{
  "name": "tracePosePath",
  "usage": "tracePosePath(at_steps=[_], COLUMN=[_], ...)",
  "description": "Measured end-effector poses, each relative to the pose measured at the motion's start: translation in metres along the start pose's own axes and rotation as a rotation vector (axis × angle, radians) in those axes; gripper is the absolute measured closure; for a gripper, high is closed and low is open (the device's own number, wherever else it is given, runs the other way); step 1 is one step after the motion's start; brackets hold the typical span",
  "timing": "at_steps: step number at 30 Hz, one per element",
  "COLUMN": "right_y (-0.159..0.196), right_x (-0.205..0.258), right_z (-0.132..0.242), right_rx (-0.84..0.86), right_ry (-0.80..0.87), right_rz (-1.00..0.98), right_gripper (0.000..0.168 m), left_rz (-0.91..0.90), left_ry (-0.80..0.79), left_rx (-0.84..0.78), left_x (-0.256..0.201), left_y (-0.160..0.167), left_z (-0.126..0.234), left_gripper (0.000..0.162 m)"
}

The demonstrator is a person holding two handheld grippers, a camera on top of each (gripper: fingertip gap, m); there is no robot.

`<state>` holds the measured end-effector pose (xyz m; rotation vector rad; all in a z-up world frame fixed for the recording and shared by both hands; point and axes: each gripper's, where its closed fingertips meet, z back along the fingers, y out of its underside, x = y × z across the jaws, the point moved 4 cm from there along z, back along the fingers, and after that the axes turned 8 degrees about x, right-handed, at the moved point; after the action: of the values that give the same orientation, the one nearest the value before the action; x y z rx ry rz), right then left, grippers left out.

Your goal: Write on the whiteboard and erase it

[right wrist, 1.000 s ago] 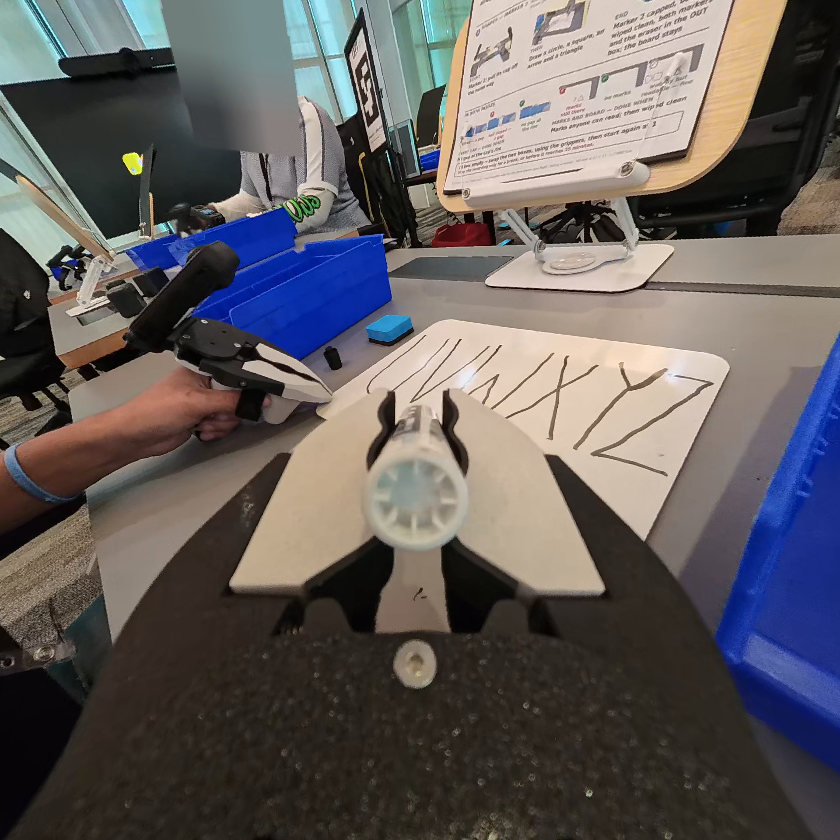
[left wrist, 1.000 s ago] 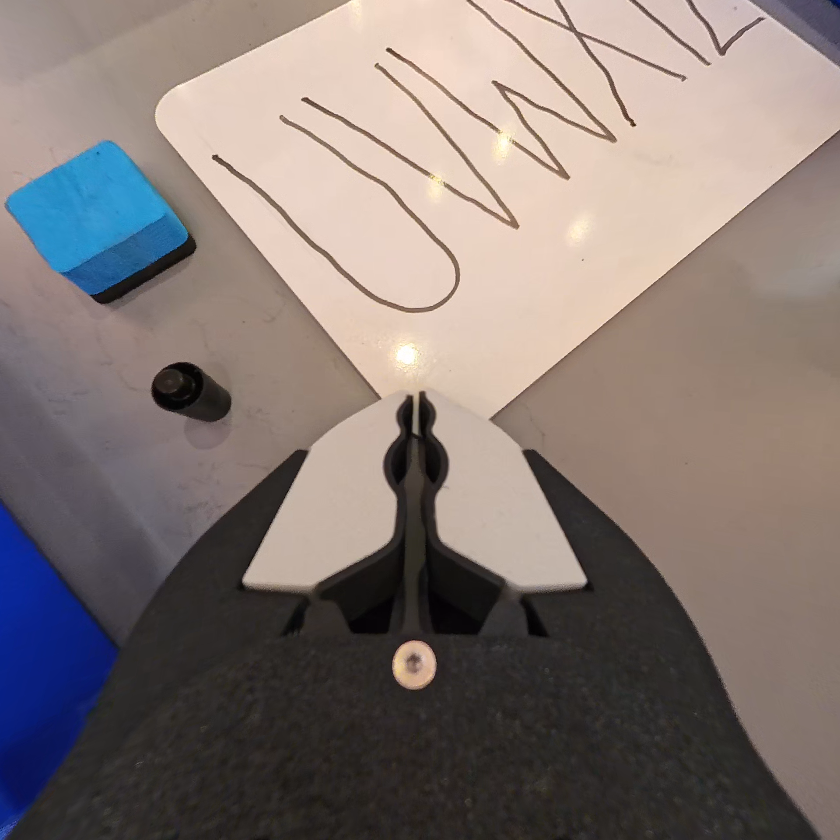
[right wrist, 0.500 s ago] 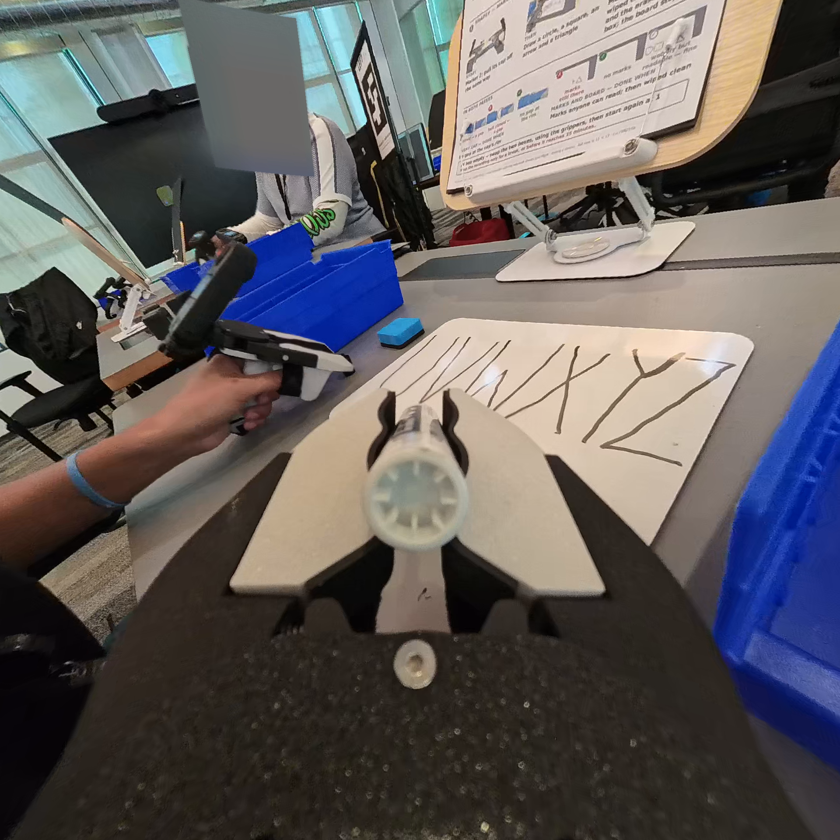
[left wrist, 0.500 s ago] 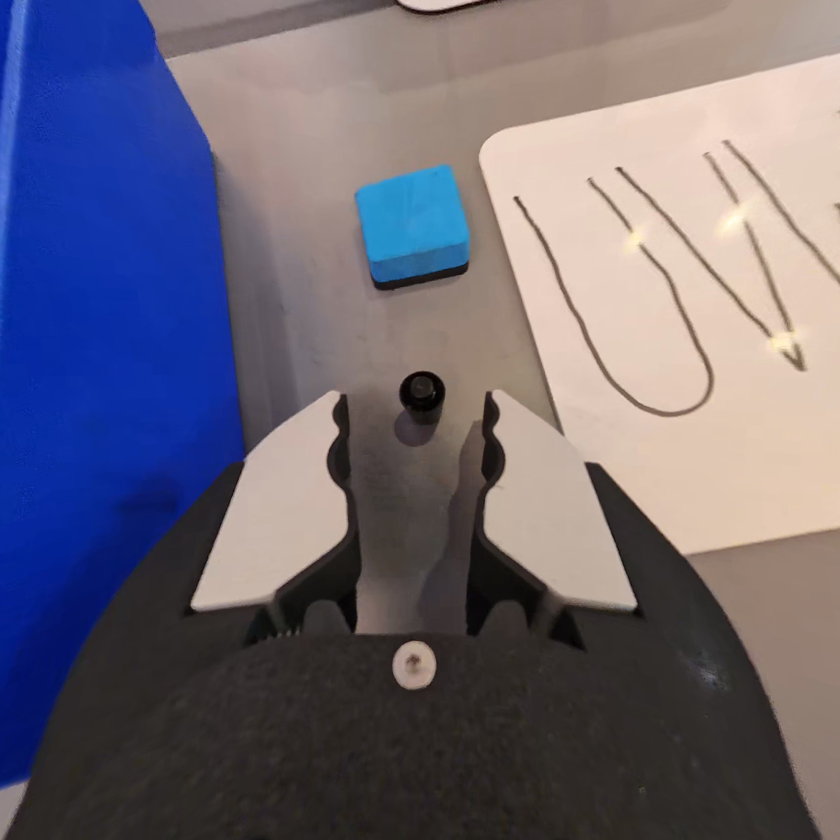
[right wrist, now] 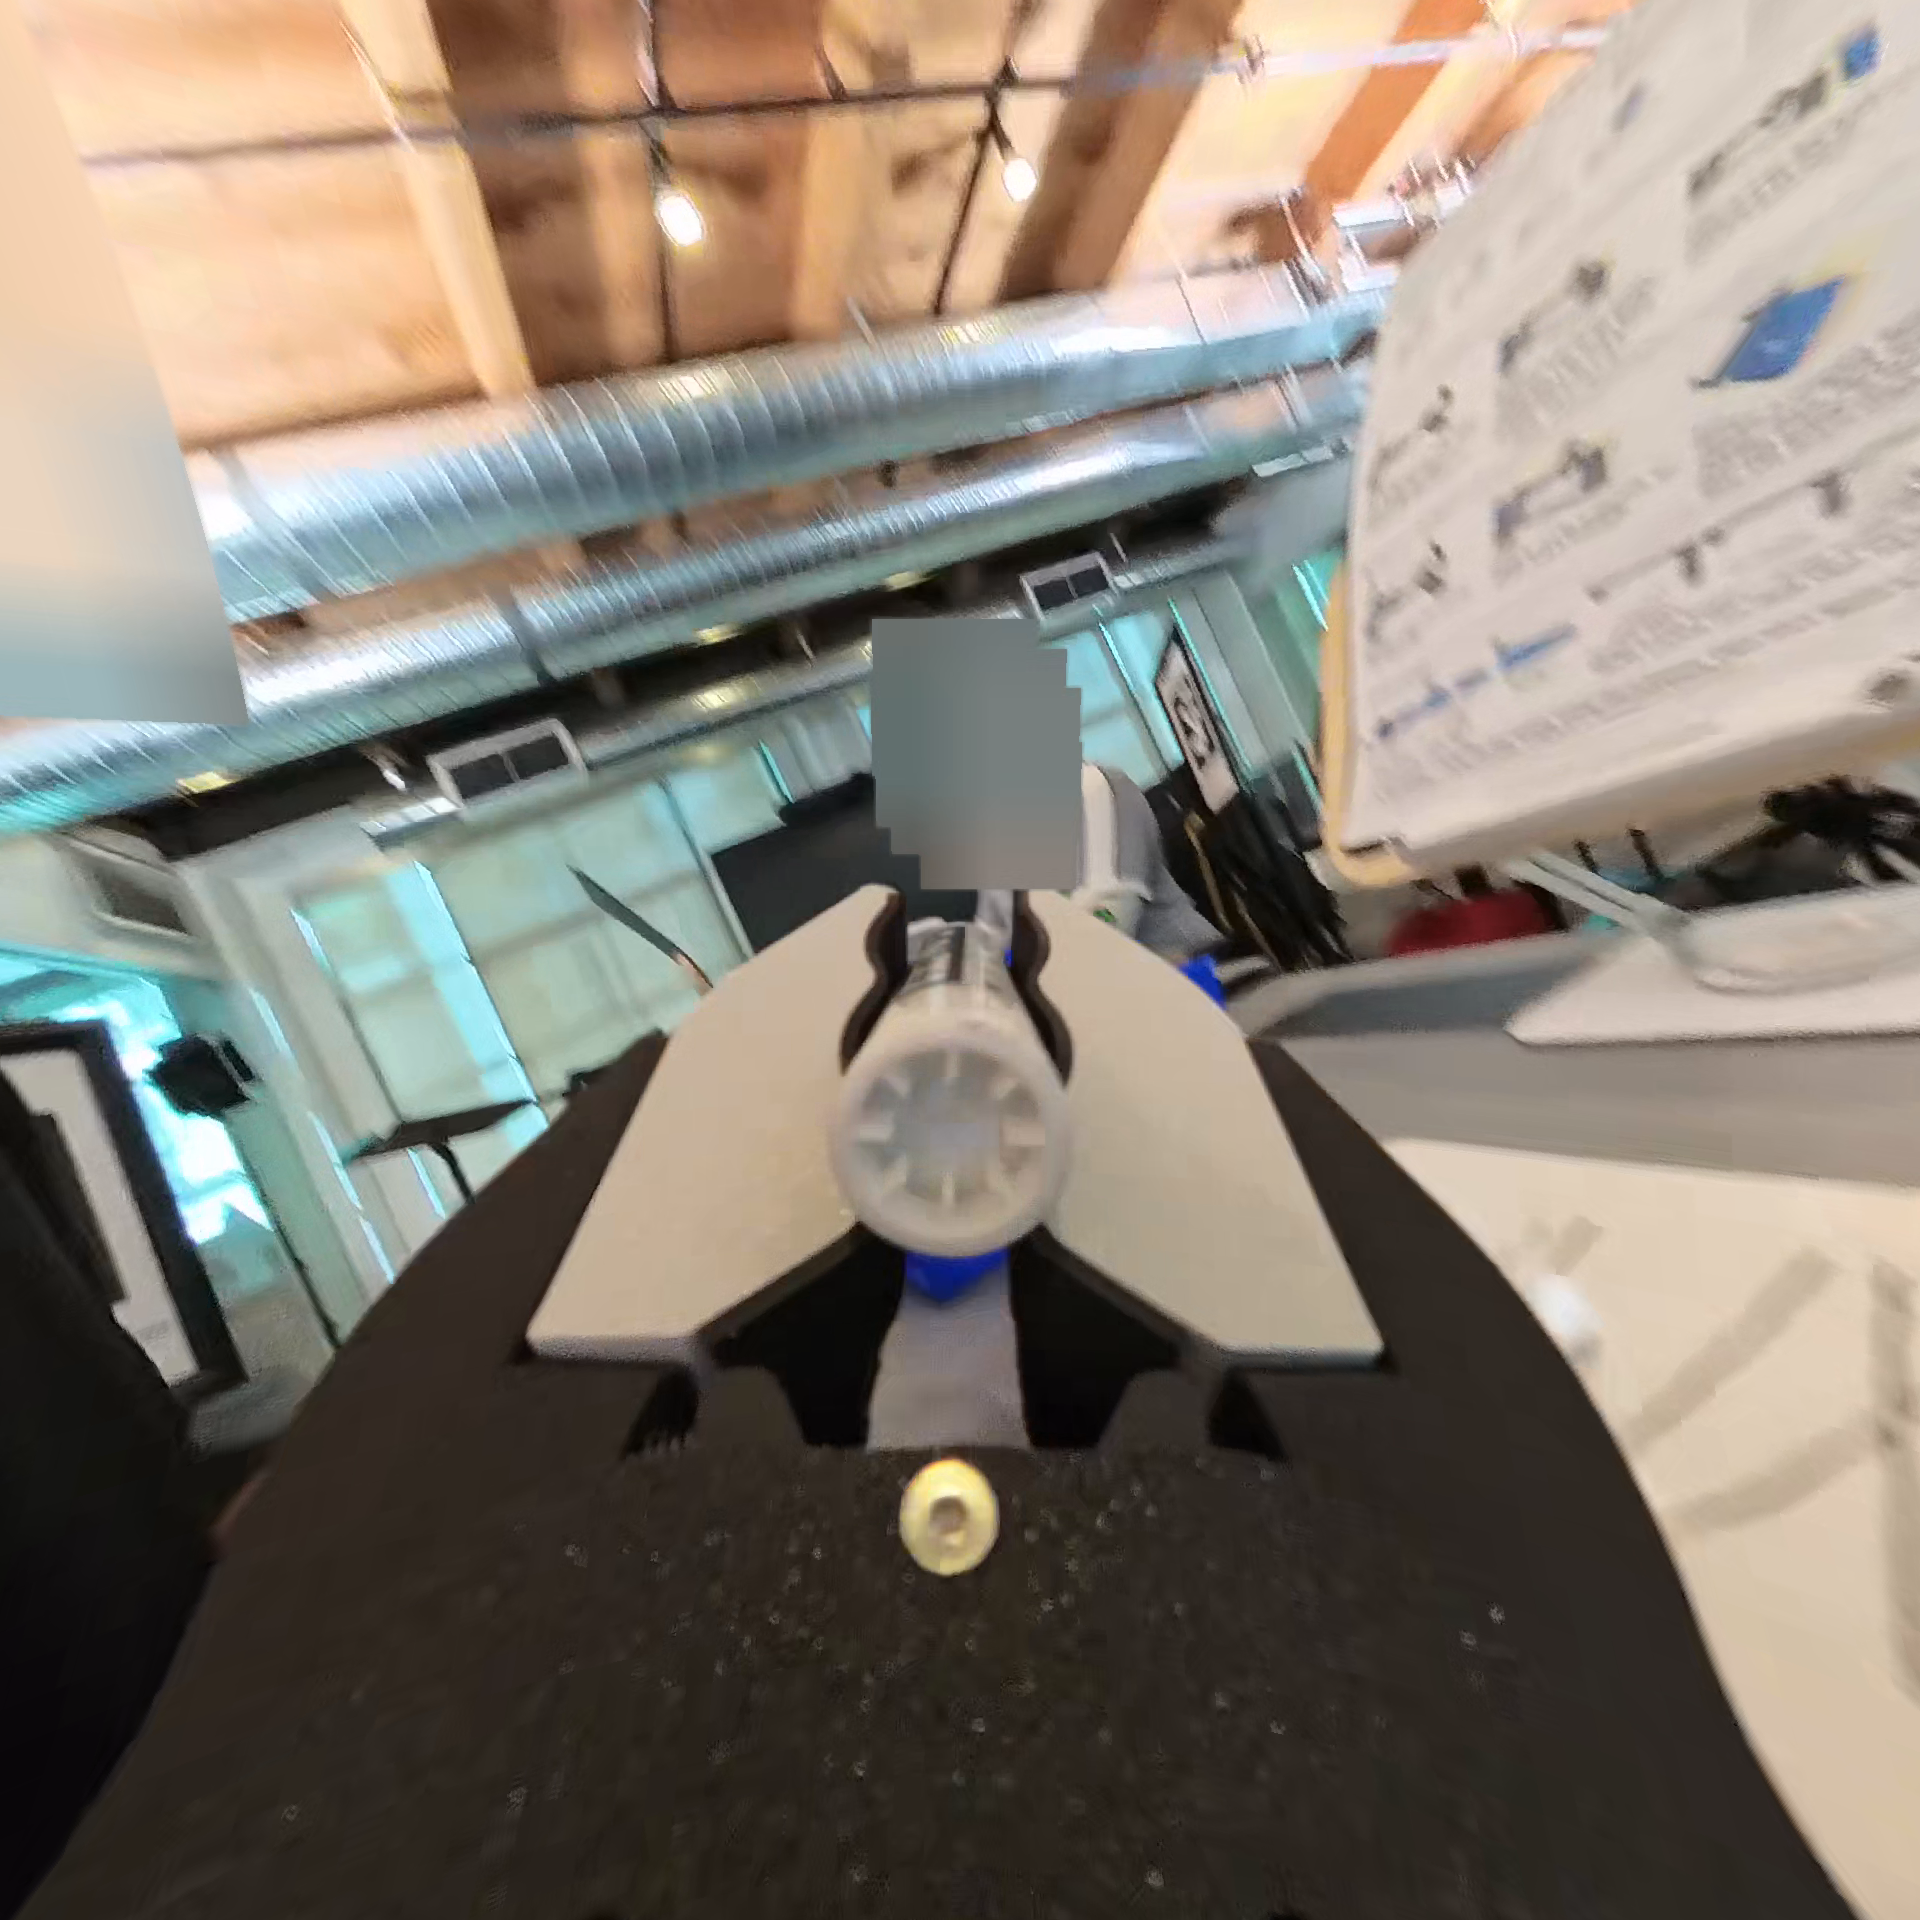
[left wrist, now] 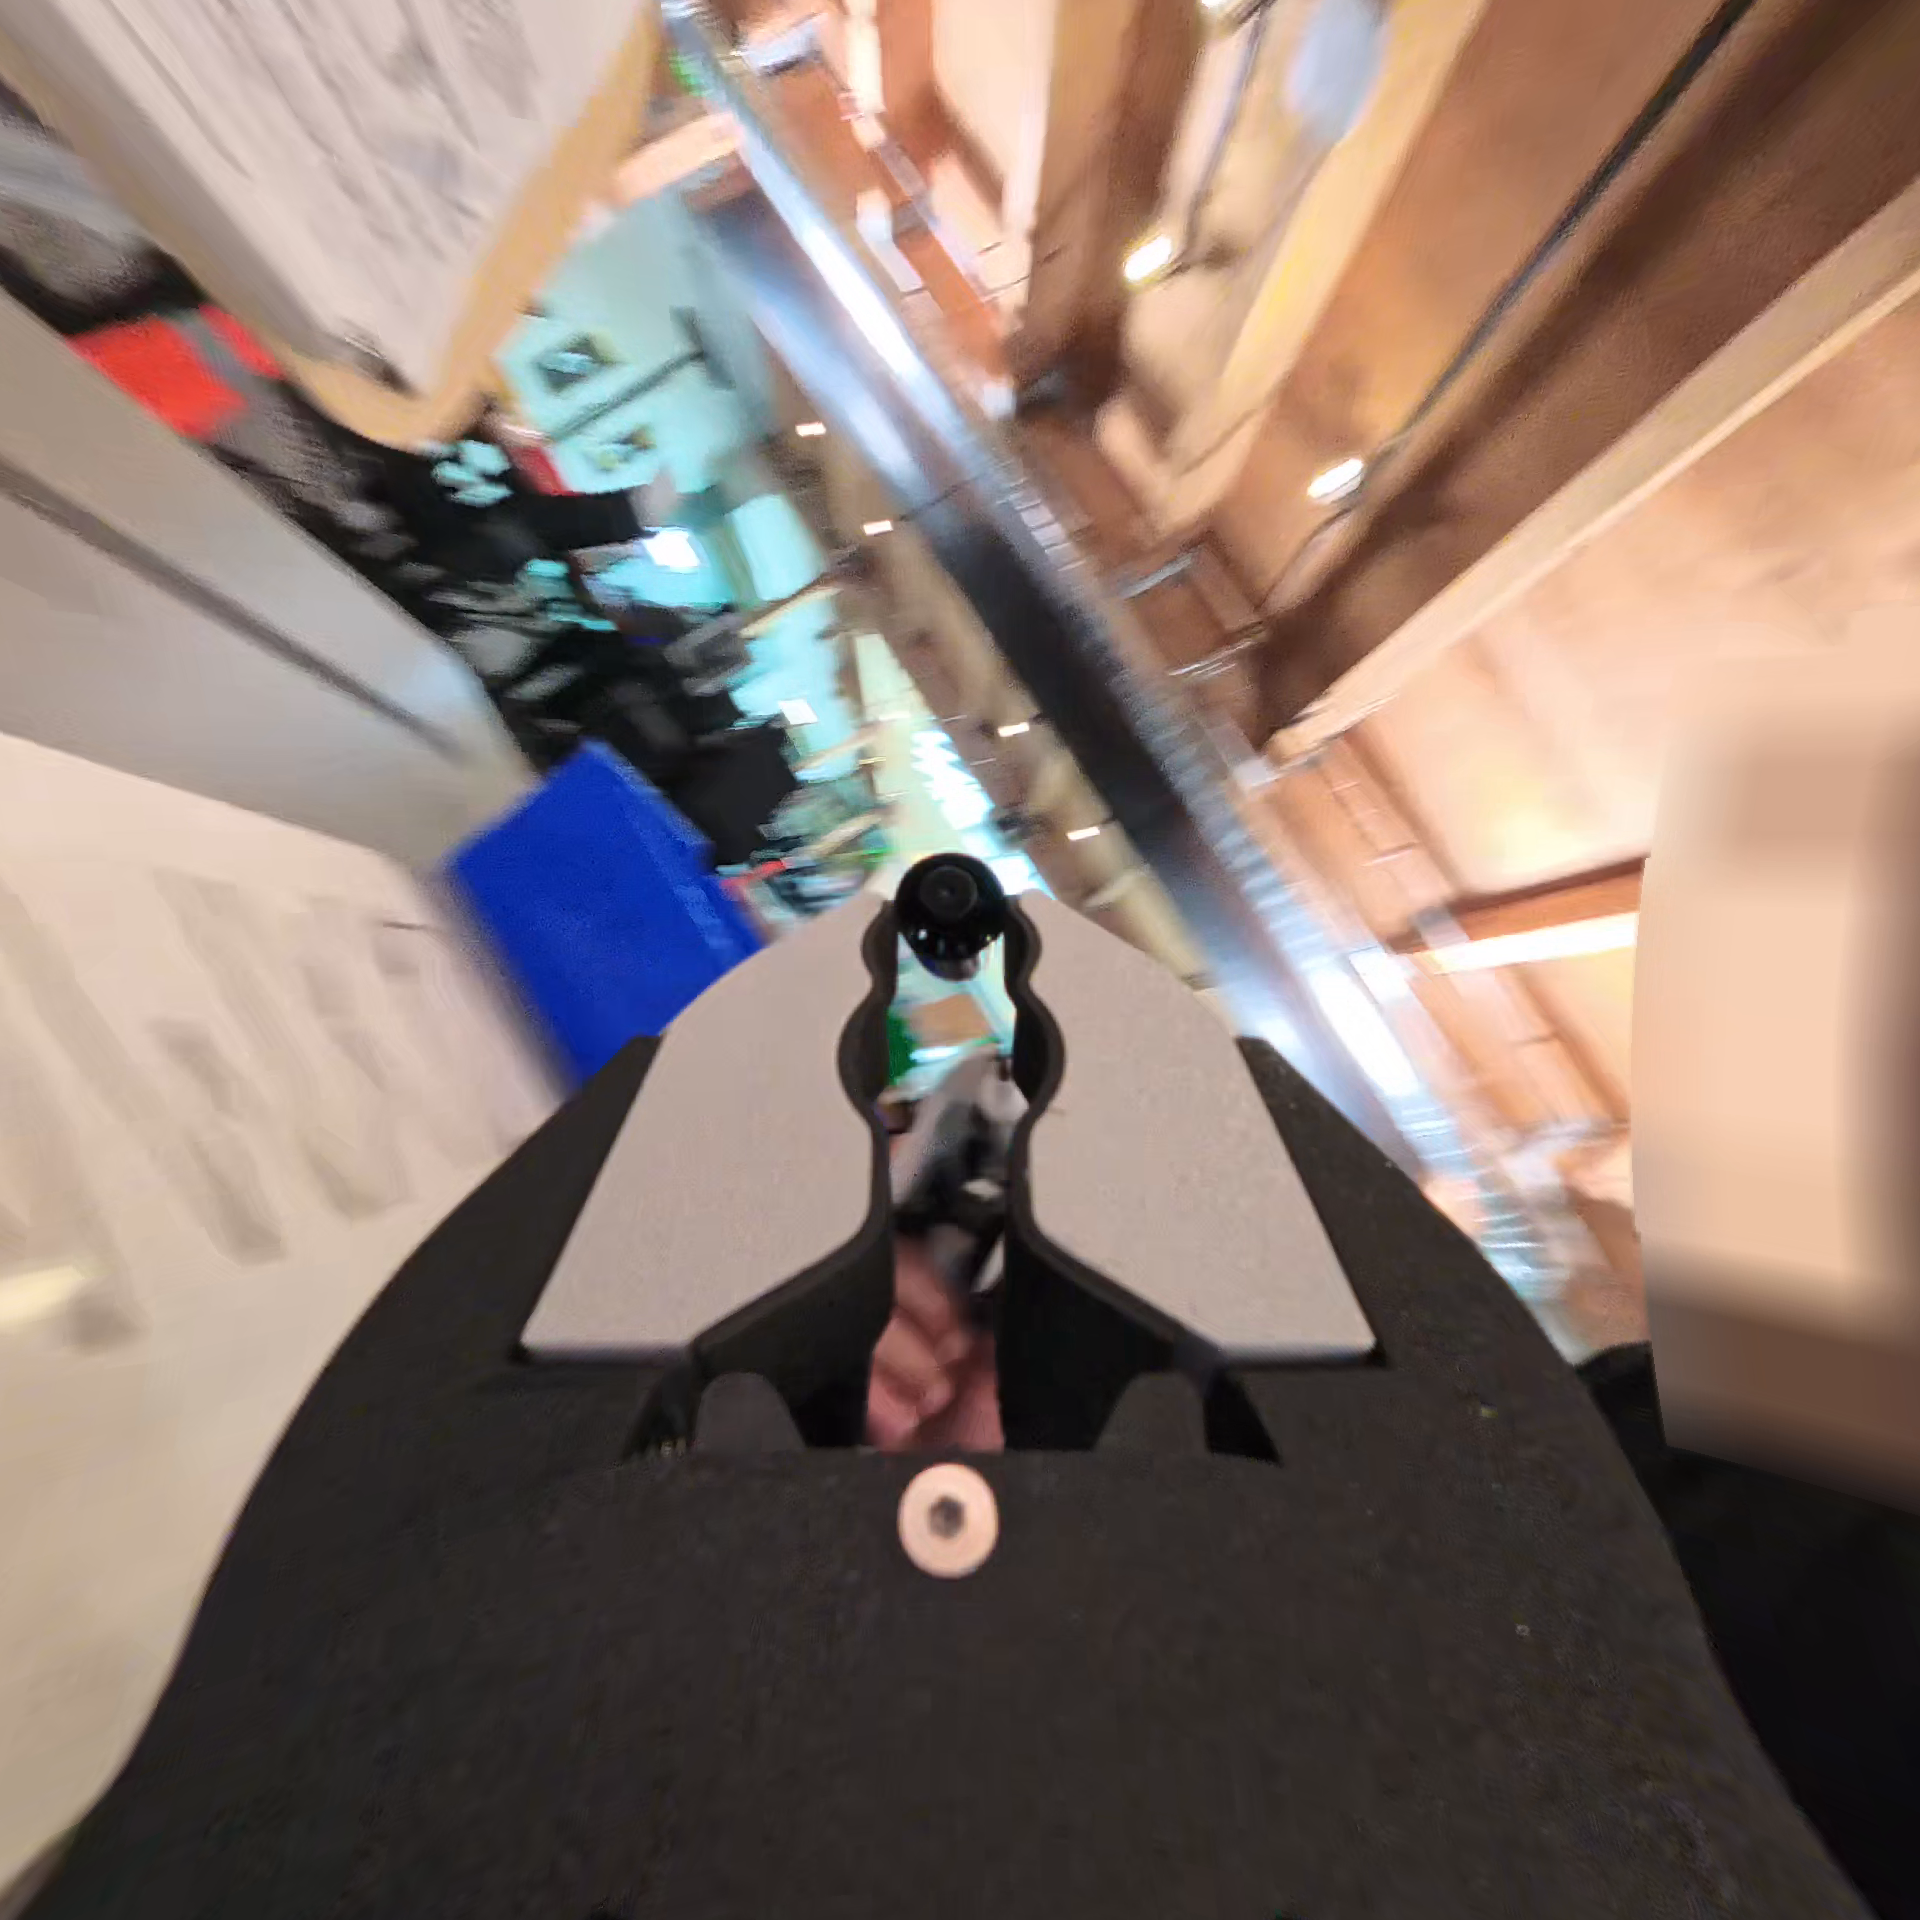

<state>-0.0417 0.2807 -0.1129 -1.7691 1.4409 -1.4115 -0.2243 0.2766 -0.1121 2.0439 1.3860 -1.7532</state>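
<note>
In the left wrist view my left gripper (left wrist: pixel 948 927) is shut on a small black marker cap (left wrist: pixel 945 914), pinched at the fingertips and held up in the air, end-on to the camera. The whiteboard (left wrist: pixel 156 1039) with dark strokes is a blur at the left. In the right wrist view my right gripper (right wrist: pixel 951 930) is shut on a white marker (right wrist: pixel 951 1127), whose butt end faces the camera; its tip is hidden. It points up and away from the table. The whiteboard (right wrist: pixel 1662 1403) lies at the lower right.
A blue bin (left wrist: pixel 592 894) stands beyond the whiteboard. An instruction sheet on a wooden stand (right wrist: pixel 1662 468) is at the upper right. A hand (left wrist: pixel 935 1351) shows through the left jaw gap. A seated person is in the background.
My left gripper opened over the black cap on the table, closed on it and lifted it, swinging up fast. My right gripper tilted upward with the marker still in it.
</note>
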Motion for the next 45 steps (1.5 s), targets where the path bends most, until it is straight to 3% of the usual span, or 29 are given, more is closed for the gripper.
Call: tracePosePath(at_steps=[3, 8, 19, 24, 27, 32, 36, 38, 40, 45], right_y=[-0.005, -0.002, 0.011, 0.014, 0.017, 0.018, 0.019, 0.022, 0.025, 0.037], right_x=[0.014, 0.024, 0.021, 0.013, 0.004, -0.002, -0.011, -0.013, -0.014, -0.012], right_z=[-0.026, -0.037, -0.036, -0.032, -0.033, -0.028, -0.023, -0.02, -0.018, -0.018], right_rx=[-0.064, -0.044, 0.073, 0.082, 0.003, -0.032, -0.042, 0.009, 0.048, 0.143], right_ry=[-0.065, -0.08, -0.03, -0.074, -0.081, -0.141, -0.177, -0.181, -0.191, -0.218], right_rz=[0.012, 0.037, 0.135, 0.027, -0.085, -0.248, -0.37, -0.386, -0.42, -0.48], right_gripper=[0.149, 0.149, 0.149, 0.149, 0.149, 0.149, 0.149, 0.149, 0.149, 0.149], left_rz=[0.132, 0.244, 0.223, 0.082, 0.067, -0.08, -0.258, -0.393, -0.515, -0.6], left_ry=[0.166, 0.274, 0.276, 0.163, 0.151, 0.08, 0.039, -0.009, -0.064, -0.038], left_rx=[-0.006, -0.023, 0.056, 0.128, 0.117, 0.26, 0.38, 0.453, 0.541, 0.61], left_x=[-0.004, -0.009, -0.017, -0.015, -0.01, -0.011, -0.015, -0.012, -0.006, -0.007], left_y=[0.016, 0.031, 0.057, 0.059, 0.056, 0.055, 0.051, 0.048, 0.05, 0.055], left_z=[-0.02, -0.025, -0.039, -0.042, -0.046, -0.048, -0.036, -0.026, -0.02, -0.014], left_gripper=[0.144, 0.144, 0.144, 0.144, 0.144, 0.143, 0.118, 0.132, 0.135, 0.144])
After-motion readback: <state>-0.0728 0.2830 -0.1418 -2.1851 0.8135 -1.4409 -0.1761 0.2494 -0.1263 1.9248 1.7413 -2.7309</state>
